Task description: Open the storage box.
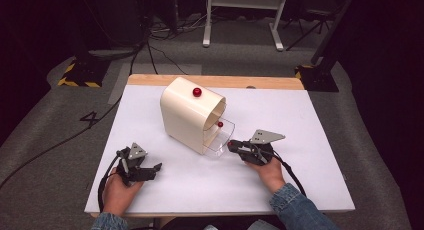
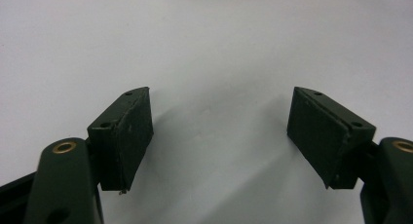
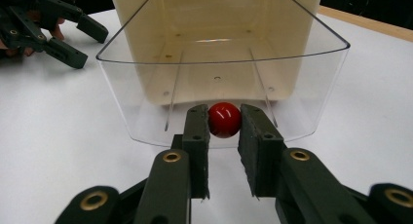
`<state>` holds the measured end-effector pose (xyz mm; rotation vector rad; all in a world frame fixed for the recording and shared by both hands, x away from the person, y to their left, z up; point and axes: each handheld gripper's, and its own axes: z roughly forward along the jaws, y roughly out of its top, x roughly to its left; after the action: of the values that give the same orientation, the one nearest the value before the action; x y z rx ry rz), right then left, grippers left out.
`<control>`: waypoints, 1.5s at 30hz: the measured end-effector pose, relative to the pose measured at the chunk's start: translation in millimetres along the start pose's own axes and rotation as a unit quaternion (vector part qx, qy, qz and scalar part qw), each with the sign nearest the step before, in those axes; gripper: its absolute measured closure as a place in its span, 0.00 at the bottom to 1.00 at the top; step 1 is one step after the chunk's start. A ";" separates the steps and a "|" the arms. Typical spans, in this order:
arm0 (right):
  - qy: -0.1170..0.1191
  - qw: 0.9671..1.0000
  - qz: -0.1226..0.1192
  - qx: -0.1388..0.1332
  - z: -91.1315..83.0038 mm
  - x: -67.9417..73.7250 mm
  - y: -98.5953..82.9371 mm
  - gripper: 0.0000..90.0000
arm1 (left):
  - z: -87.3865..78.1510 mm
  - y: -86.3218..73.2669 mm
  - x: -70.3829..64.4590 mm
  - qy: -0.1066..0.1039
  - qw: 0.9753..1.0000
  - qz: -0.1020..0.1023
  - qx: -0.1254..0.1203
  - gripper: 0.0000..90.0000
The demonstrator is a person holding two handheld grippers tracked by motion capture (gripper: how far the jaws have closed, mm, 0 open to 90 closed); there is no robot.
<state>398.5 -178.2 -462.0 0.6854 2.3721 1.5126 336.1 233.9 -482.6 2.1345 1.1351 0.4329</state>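
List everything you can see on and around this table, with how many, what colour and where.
Table: one, white top with a wooden far edge, centre.
Cabinet: one, cream, rounded top, middle of the table.
Drawer: one, clear plastic, pulled out of the cabinet's front.
Knobs: two, red; one on the cabinet top, one on the drawer front.
Frame: one, white, on the floor beyond the table.
Cables: several, black, on the floor.
Left gripper: black, near left, fingers wide apart over bare table.
Right gripper: black, fingers on both sides of the drawer knob.
Hands: two, at the near edge.
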 end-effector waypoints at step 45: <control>-0.005 1.000 0.026 0.012 -36.6 -2.0 -27.1 0.65 | 0.0 0.0 -0.1 0.001 1.000 0.000 0.000 0.28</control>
<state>377.1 -217.6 -470.7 0.7632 2.3855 1.4999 336.1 233.8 -482.6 2.1355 1.1349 0.4344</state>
